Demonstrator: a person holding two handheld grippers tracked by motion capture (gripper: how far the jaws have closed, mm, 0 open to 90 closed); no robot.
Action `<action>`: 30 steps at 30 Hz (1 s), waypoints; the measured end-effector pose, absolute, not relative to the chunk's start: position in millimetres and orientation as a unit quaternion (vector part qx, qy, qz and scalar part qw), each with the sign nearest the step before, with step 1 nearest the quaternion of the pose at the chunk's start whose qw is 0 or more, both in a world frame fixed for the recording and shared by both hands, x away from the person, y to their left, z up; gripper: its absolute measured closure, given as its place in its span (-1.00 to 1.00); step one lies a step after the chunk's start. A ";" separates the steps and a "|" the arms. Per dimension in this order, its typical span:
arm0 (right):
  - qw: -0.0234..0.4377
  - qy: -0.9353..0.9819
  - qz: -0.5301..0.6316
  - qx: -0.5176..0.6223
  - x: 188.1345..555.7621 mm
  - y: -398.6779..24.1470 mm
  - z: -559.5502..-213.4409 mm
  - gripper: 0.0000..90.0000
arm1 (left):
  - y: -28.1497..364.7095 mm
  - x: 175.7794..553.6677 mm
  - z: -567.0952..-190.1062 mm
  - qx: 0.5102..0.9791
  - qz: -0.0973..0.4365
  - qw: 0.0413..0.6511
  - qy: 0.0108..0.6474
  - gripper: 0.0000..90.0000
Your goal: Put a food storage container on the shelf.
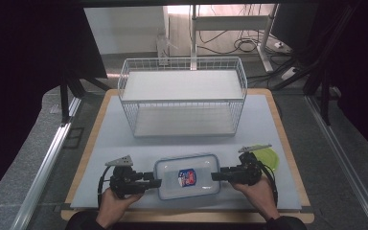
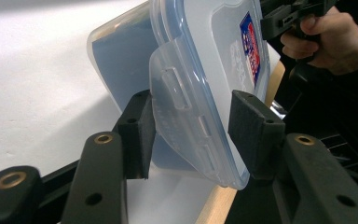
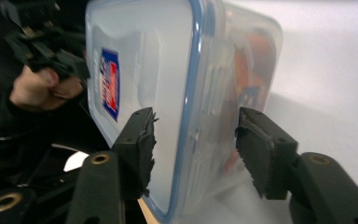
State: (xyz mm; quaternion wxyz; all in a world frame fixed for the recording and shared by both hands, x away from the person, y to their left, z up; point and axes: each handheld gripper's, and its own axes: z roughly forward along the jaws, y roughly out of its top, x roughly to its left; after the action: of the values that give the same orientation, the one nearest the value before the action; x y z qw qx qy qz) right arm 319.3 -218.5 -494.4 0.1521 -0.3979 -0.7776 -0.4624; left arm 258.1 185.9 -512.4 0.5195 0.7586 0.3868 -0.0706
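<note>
A clear plastic container [image 1: 187, 177] with a blue-rimmed snap lid and a red-and-blue label lies near the table's front edge. My left gripper [image 1: 155, 183] holds its left end and my right gripper [image 1: 215, 176] its right end. In the left gripper view the end flap of the container [image 2: 200, 56] sits between the pads of my left gripper [image 2: 193, 135], which press on base and lid. In the right gripper view my right gripper [image 3: 193, 140] clamps the container [image 3: 168, 70] the same way. Something orange shows blurred inside.
A white wire rack [image 1: 182, 96] with a flat shelf stands at the back of the pale mat [image 1: 124, 139]. A green round plate [image 1: 268, 158] lies just behind my right gripper. The wooden table edge runs close under both hands.
</note>
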 end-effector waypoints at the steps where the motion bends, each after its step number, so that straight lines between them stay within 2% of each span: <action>1: 0.154 -0.775 -0.463 -0.402 319.4 -218.6 -494.5 0.10 | 185.9 258.6 -512.9 0.757 -0.072 0.520 0.390 0.14; 8: 0.139 -0.770 -0.456 -0.425 312.2 -216.7 -490.0 0.14 | 184.6 262.9 -510.8 0.745 -0.074 0.523 0.407 0.16; 16: 0.094 -0.771 -0.471 -0.418 305.3 -213.6 -480.1 0.16 | 183.5 269.2 -506.0 0.742 -0.063 0.523 0.414 0.19; 30: 0.079 -0.755 -0.510 -0.404 307.9 -215.4 -457.5 0.18 | 187.9 281.2 -470.4 0.741 -0.033 0.545 0.392 0.18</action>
State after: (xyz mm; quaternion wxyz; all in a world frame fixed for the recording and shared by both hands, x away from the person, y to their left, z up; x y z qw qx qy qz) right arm 307.9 -215.4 -457.5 0.0789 -0.4043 -0.7549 -0.5103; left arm 281.2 187.9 -470.4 0.5447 0.7405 0.3923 -0.0329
